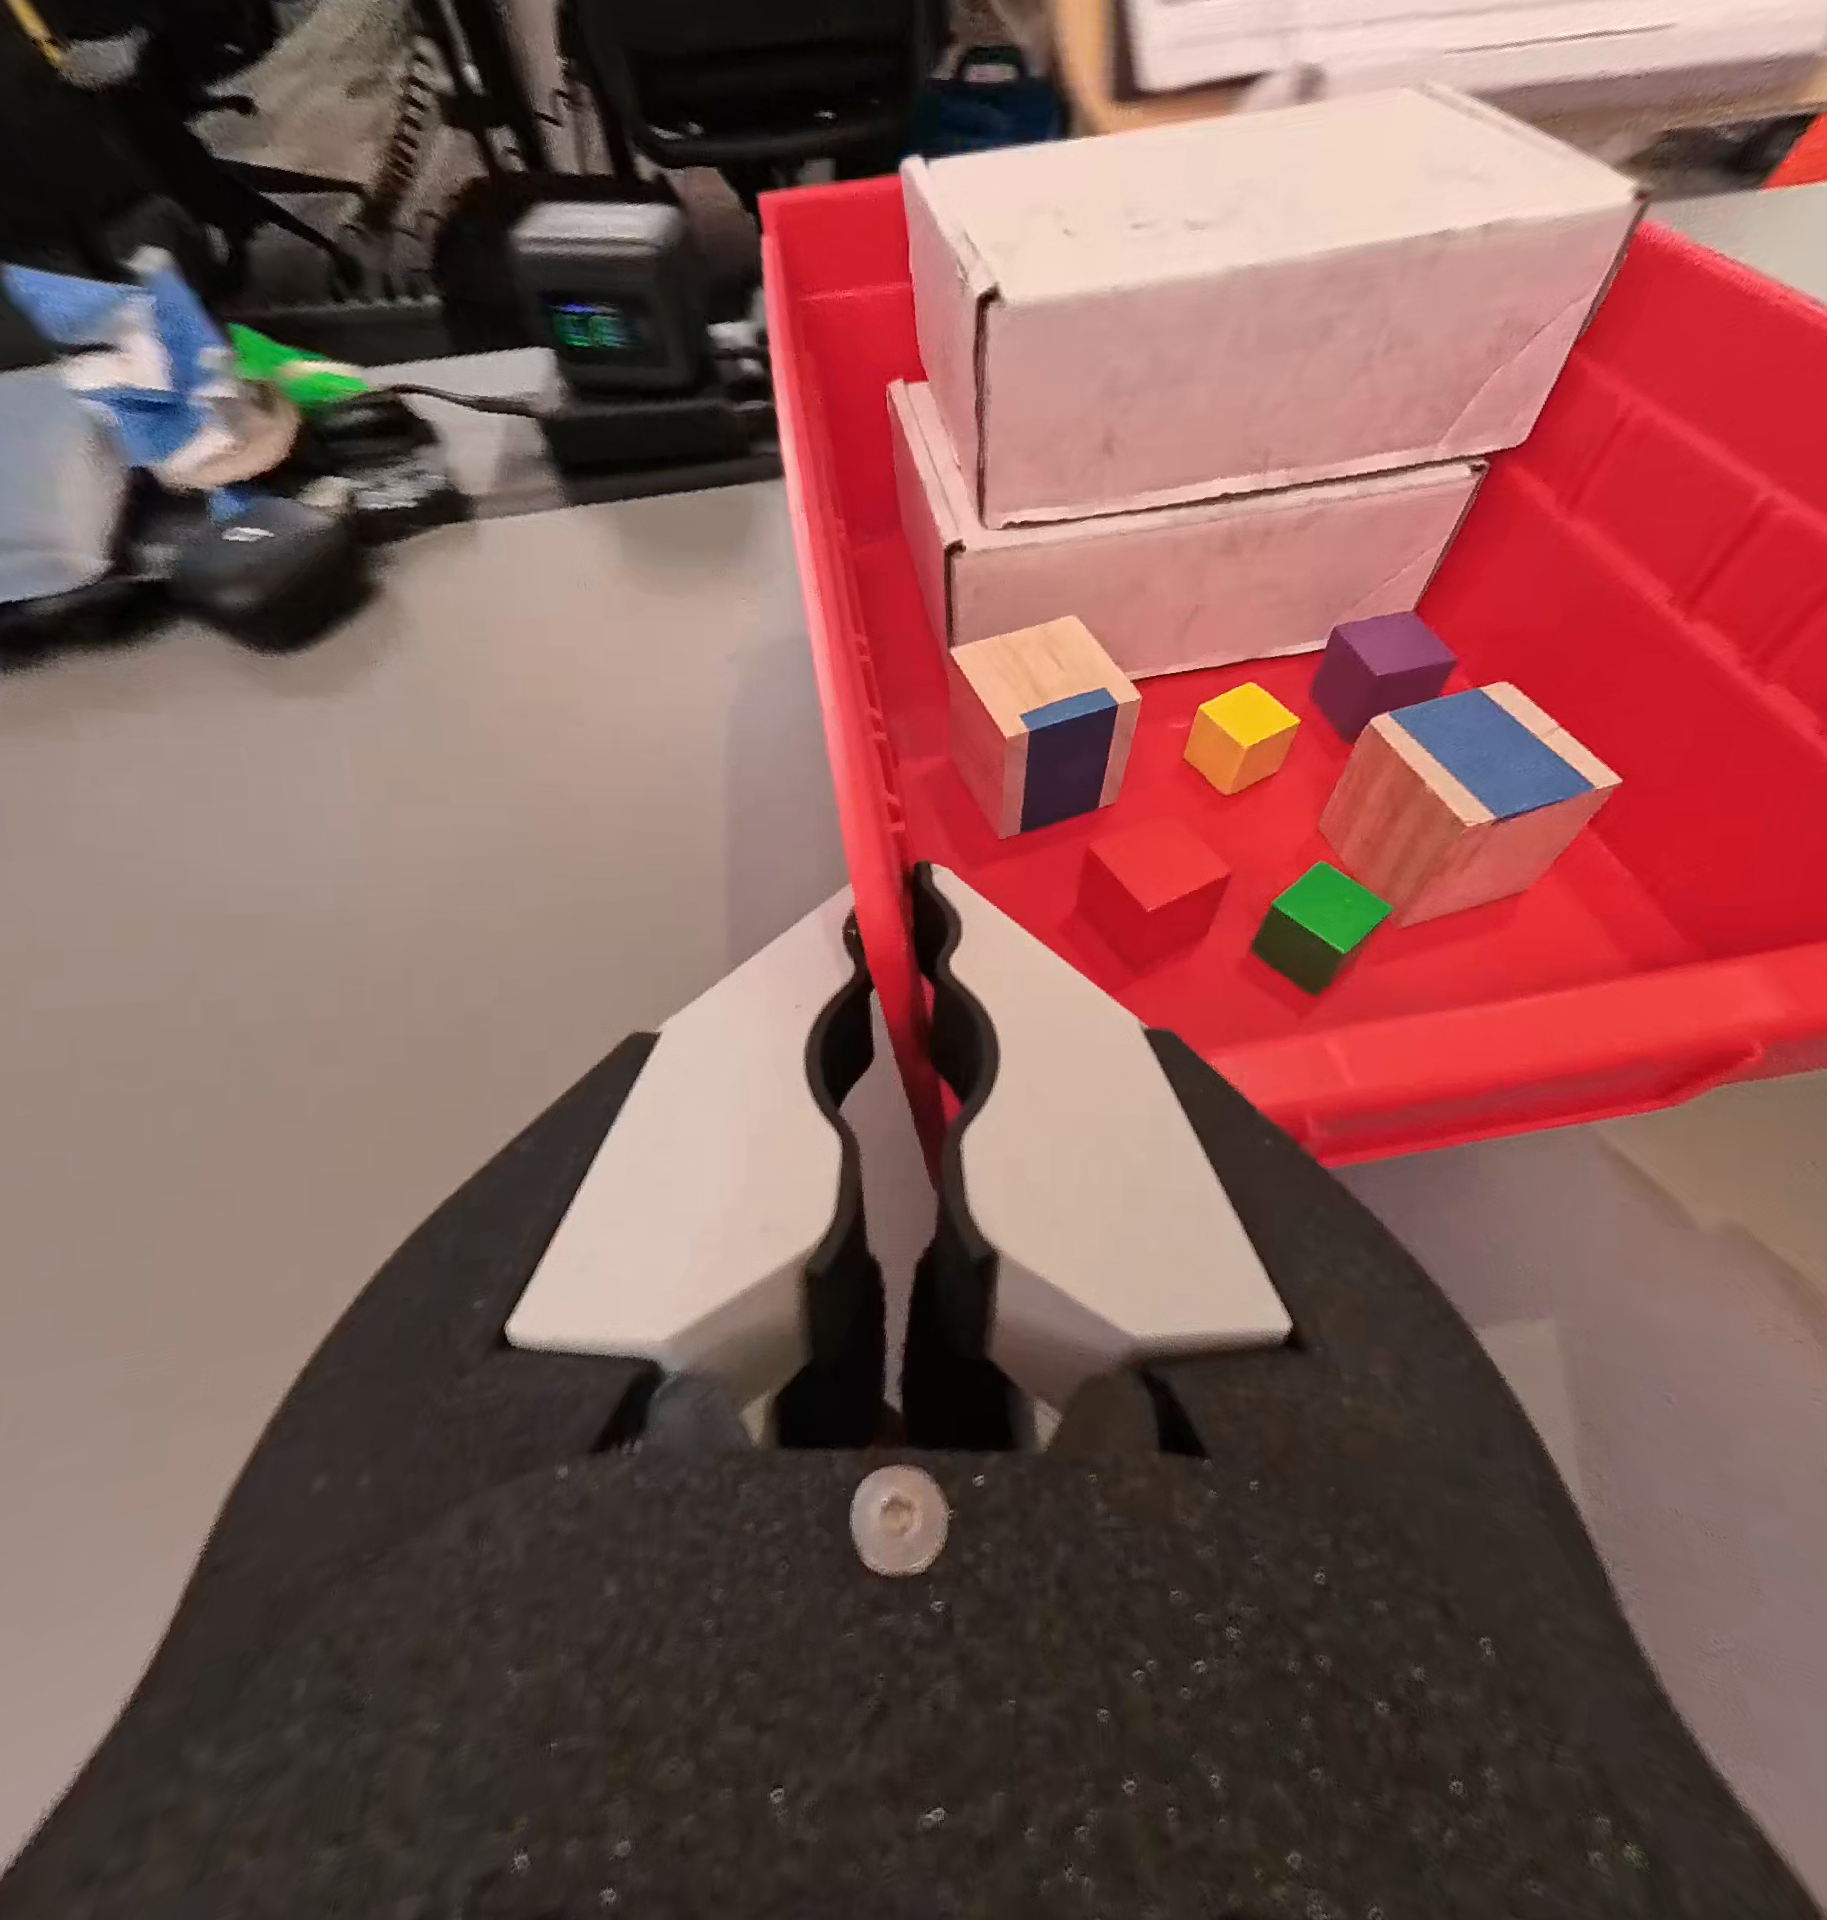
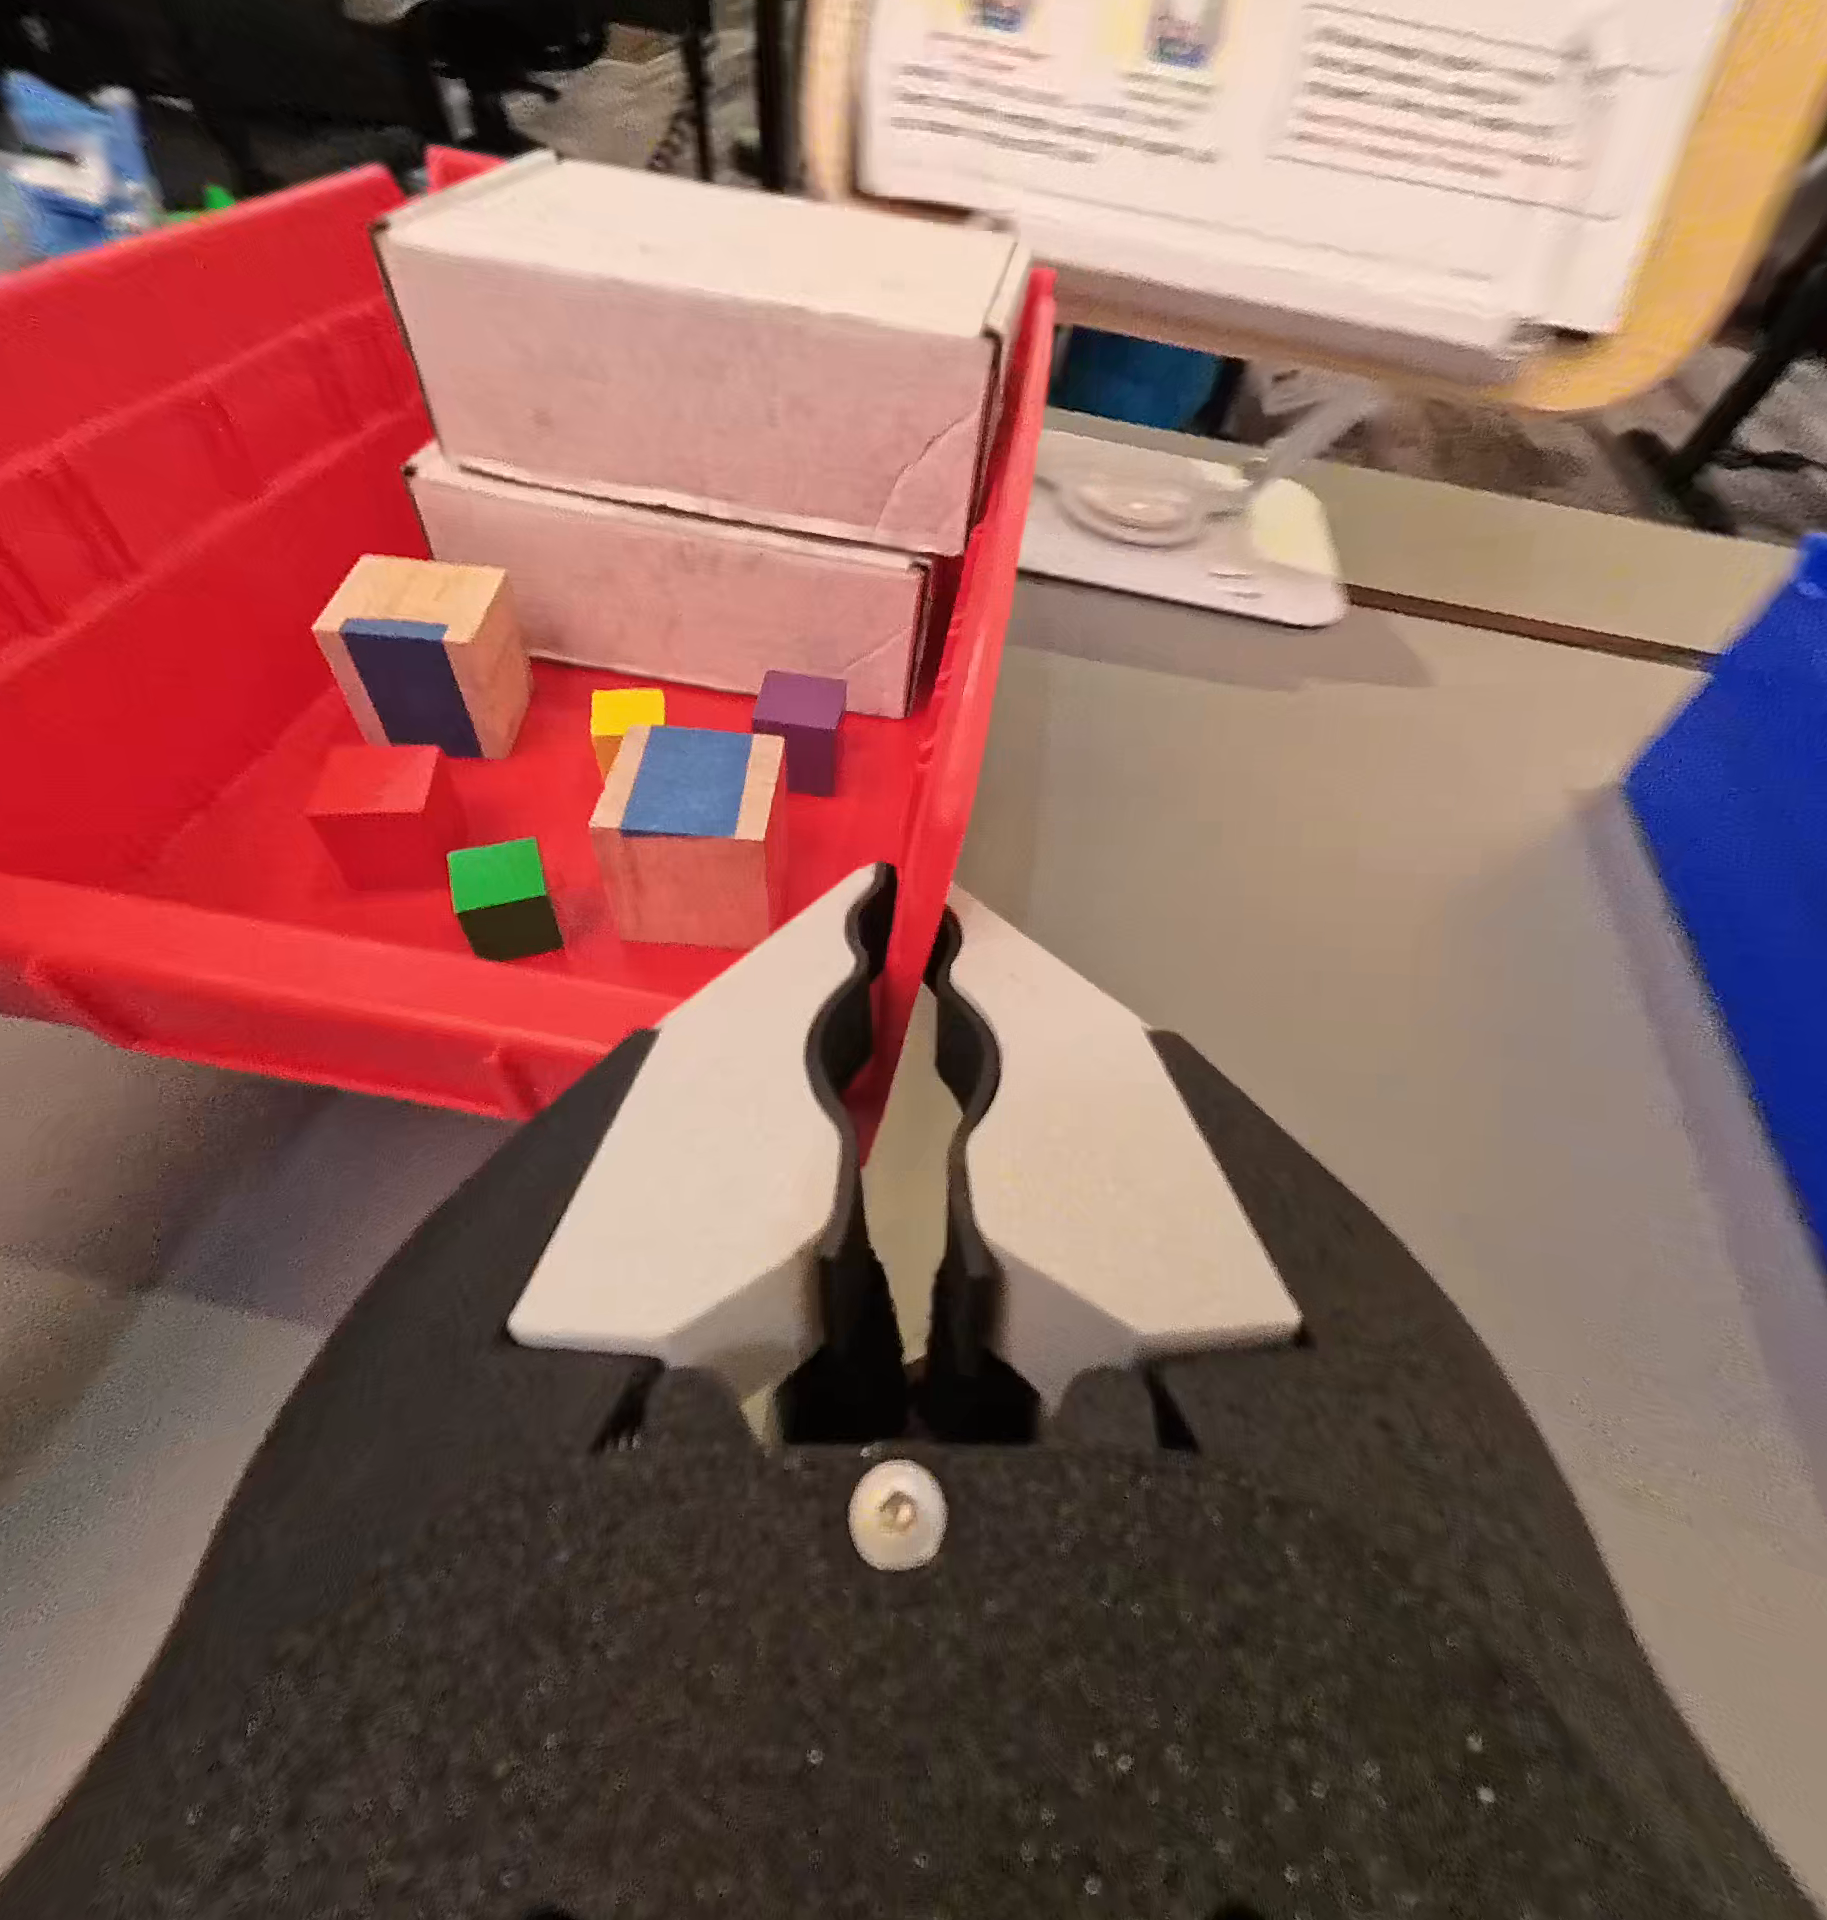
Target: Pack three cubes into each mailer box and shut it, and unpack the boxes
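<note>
A red bin [image 1: 1511, 1060] [image 2: 265, 997] holds two shut white mailer boxes, stacked: the upper [image 1: 1252, 301] [image 2: 701, 332] on the lower [image 1: 1189, 571] [image 2: 680, 592]. In front of them lie several cubes: two wooden ones with blue tape [image 1: 1044, 722] [image 1: 1465, 800], a red [image 1: 1153, 894], a yellow [image 1: 1241, 736], a green [image 1: 1319, 925] and a purple one [image 1: 1382, 665]. My left gripper [image 1: 891, 914] is shut on the bin's left wall. My right gripper [image 2: 914, 899] is shut on the bin's right wall. The bin looks tilted, its front raised off the grey table.
A blue bin [image 2: 1782, 894] stands at the right of the table. A white tray with a clear dish [image 2: 1169, 530] lies behind the red bin. Dark devices, a cable and blue-white clutter [image 1: 192, 436] lie at the table's far left. One gripper's finger ends stand about 20 cm off the other's.
</note>
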{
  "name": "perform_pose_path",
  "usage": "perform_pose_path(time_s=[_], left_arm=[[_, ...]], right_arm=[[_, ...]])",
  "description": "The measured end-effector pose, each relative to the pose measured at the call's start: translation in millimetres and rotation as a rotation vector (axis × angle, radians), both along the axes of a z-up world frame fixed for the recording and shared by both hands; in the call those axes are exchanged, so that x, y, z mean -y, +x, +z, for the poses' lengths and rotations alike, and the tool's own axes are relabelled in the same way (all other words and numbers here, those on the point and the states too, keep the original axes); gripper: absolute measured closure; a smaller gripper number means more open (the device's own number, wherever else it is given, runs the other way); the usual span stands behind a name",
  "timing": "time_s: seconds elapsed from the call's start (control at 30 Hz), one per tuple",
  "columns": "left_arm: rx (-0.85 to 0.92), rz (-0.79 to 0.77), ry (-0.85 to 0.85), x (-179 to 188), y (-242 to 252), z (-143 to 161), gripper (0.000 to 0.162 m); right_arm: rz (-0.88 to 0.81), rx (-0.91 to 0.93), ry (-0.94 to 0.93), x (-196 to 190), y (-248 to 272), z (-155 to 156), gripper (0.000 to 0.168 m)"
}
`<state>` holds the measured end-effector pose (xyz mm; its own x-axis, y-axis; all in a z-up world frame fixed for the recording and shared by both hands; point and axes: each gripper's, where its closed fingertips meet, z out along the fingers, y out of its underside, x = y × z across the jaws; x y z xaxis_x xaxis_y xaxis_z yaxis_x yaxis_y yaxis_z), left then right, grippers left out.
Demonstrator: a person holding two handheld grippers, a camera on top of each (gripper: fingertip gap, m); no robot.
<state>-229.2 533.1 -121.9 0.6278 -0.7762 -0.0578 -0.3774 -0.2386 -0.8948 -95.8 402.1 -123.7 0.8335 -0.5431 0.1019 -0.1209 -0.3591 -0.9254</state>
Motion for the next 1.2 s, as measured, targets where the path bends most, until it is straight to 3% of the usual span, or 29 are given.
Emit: perform_pose_path(time_s=[0.27,0.43,0.53,0.63,0.73,0.8,0.9,0.93,1.03,1.1,1.2], left_arm=[[0.042,0.159,-0.032,-103.5,-103.1,-15.2,0.162],[0.024,0.221,-0.063,-124.4,-128.5,-40.4,0.160],[0.084,0.222,-0.102,-128.3,-131.9,-40.9,0.158],[0.099,0.274,-0.149,-130.2,-139.2,-41.0,0.143],[0.126,0.272,-0.133,-127.7,-139.6,-29.5,0.139],[0.076,0.272,-0.111,-126.9,-141.8,-30.9,0.139],[-0.037,0.266,-0.089,-126.7,-144.5,-46.0,0.147],[-0.027,0.242,-0.085,-124.2,-139.7,-46.6,0.156],[0.007,0.219,-0.106,-119.9,-131.9,-44.6,0.162],[0.011,0.194,-0.133,-116.2,-124.6,-46.8,0.162],[-0.018,0.189,-0.100,-116.2,-116.7,-46.4,0.162]], right_arm=[[0.066,0.026,-0.072,-112.7,-88.9,-20.4,0.166],[0.167,-0.024,-0.067,-128.2,-116.3,-44.2,0.162],[0.353,-0.052,-0.104,-123.8,-132.0,-43.3,0.154],[0.567,-0.149,-0.075,-91.9,-137.2,-18.2,0.141],[0.664,-0.199,-0.019,-35.7,-104.1,8.9,0.136],[0.585,-0.172,-0.022,6.9,-49.4,15.2,0.130],[0.296,-0.104,0.000,84.4,53.4,20.9,0.120],[0.207,-0.098,0.032,113.4,80.2,23.7,0.116],[0.030,-0.062,0.141,187.8,134.8,26.0,0.116],[-0.017,-0.069,0.070,208.6,157.4,11.7,0.116],[0.017,-0.123,0.008,206.5,164.5,-8.2,0.113]])
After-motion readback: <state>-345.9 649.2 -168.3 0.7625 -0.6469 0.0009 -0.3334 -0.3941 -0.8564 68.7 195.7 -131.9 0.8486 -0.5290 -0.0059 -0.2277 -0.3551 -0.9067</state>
